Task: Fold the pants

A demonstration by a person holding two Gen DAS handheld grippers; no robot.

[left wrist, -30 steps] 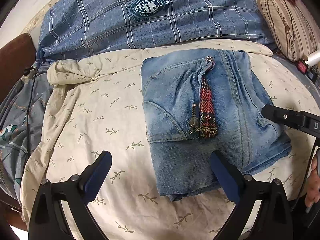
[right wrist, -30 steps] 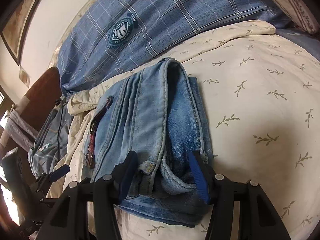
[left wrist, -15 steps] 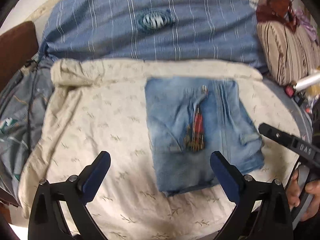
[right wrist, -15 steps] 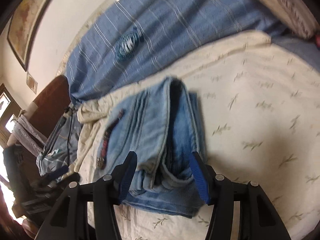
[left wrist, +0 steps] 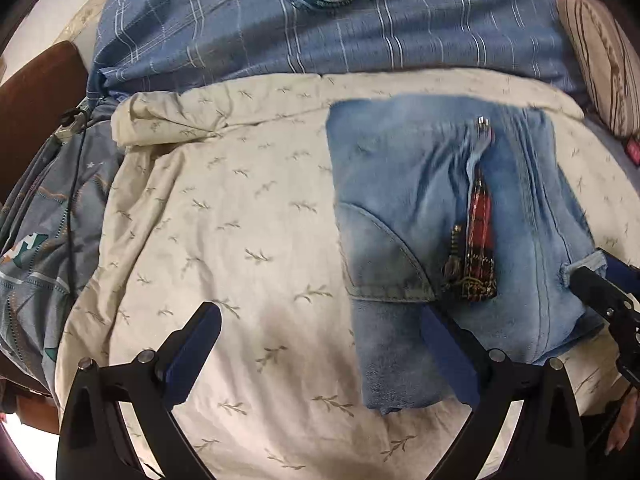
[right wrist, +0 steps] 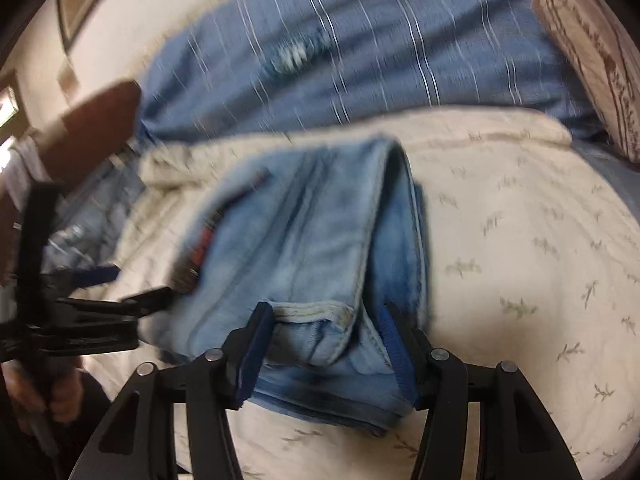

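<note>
Light blue jeans (left wrist: pixel 412 224) lie folded into a compact rectangle on a cream leaf-print sheet (left wrist: pixel 224 240), with a red plaid lining at the open fly. My left gripper (left wrist: pixel 320 356) is open, its right finger (left wrist: pixel 448 356) over the jeans' near left part, holding nothing. In the right wrist view my right gripper (right wrist: pixel 324 356) is open, its blue pads on either side of the folded stack's (right wrist: pixel 320 248) near end; I cannot tell if they touch it. The left gripper shows there at the left (right wrist: pixel 88 304), and the right gripper at the left view's right edge (left wrist: pixel 608 288).
A blue plaid quilt (left wrist: pixel 320 28) with a round badge lies behind the sheet. A striped cushion (left wrist: pixel 604 48) sits at the far right. A brown headboard (left wrist: pixel 36 104) and patterned grey-blue bedding (left wrist: pixel 36 248) are at the left.
Both cameras swung and blurred. The left gripper pulled back, then came in again over the jeans' near left part. The right gripper stays open around the stack's near end. The jeans stayed folded.
</note>
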